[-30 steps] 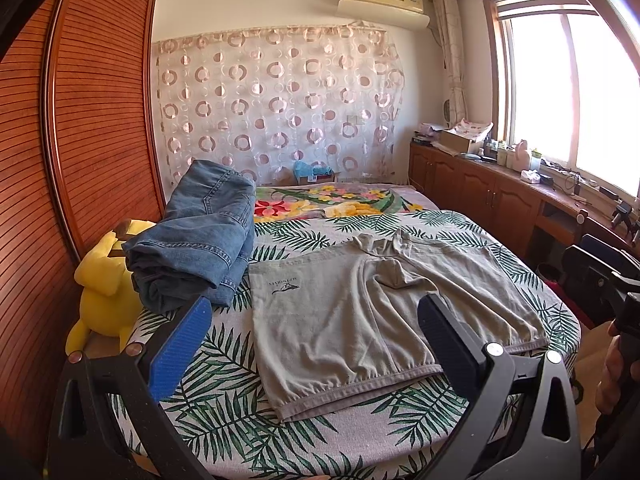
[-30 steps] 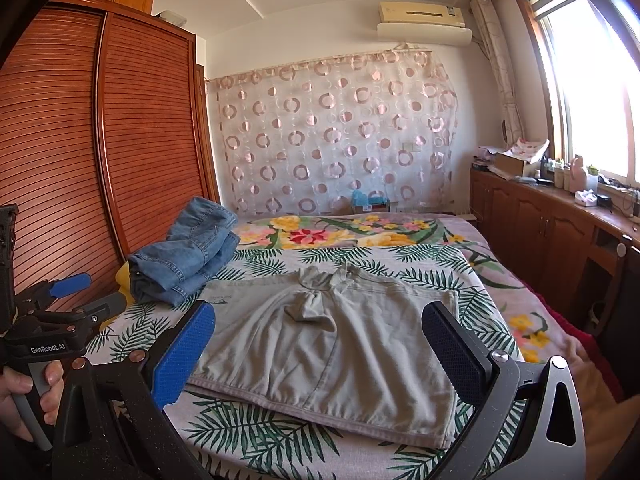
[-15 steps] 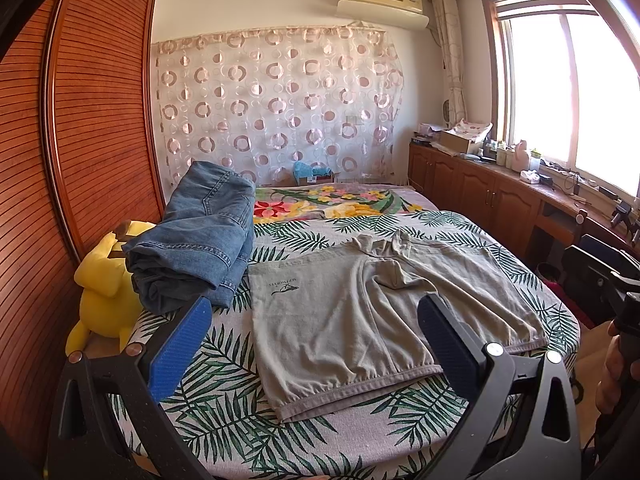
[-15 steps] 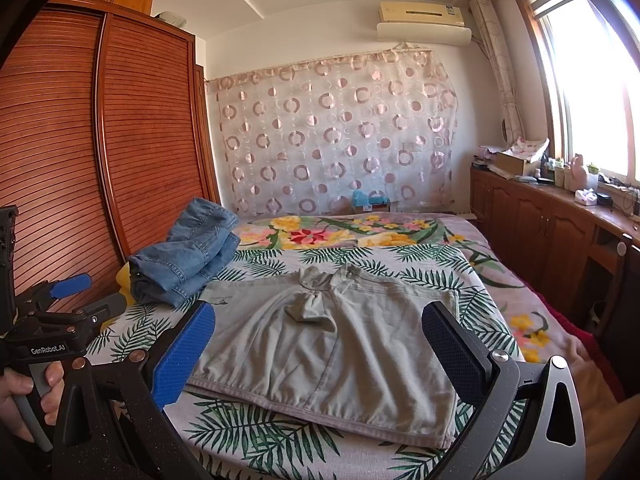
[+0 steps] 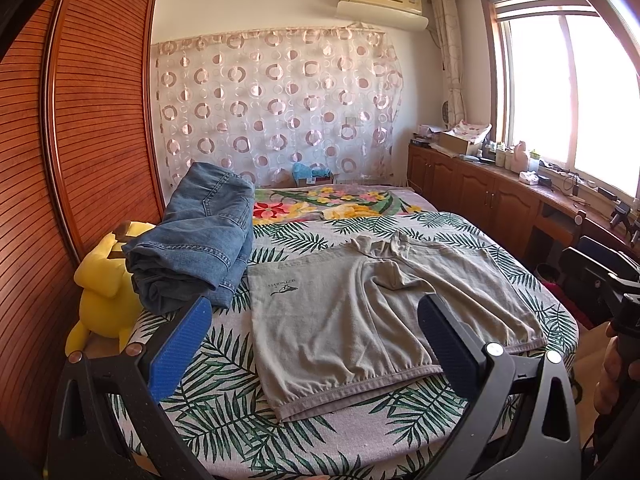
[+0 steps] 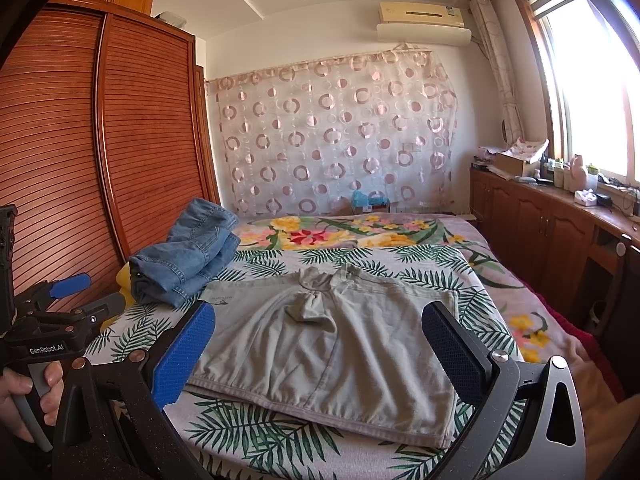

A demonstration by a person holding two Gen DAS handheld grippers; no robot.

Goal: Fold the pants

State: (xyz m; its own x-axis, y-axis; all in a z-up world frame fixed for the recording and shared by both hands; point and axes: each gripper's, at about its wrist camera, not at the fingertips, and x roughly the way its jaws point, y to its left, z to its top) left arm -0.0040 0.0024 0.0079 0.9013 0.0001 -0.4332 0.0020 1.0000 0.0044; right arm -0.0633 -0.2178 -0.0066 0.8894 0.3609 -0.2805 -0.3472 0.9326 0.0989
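Note:
Grey shorts [image 5: 360, 312] lie spread flat on the bed, waistband toward me, with a bunched lump at the crotch; they also show in the right wrist view [image 6: 332, 344]. My left gripper [image 5: 316, 324] is open and empty, held above the near edge of the bed in front of the shorts. My right gripper [image 6: 320, 332] is open and empty, also short of the shorts' waistband. The left gripper's body [image 6: 52, 320] shows at the left of the right wrist view, held in a hand.
Folded blue jeans [image 5: 196, 240] lie at the bed's left, against a yellow plush toy [image 5: 104, 284]. A wooden slatted wardrobe [image 5: 80, 120] stands on the left. Wooden cabinets [image 5: 480, 196] with clutter run under the window on the right. The leaf-print bed cover [image 5: 224, 408] surrounds the shorts.

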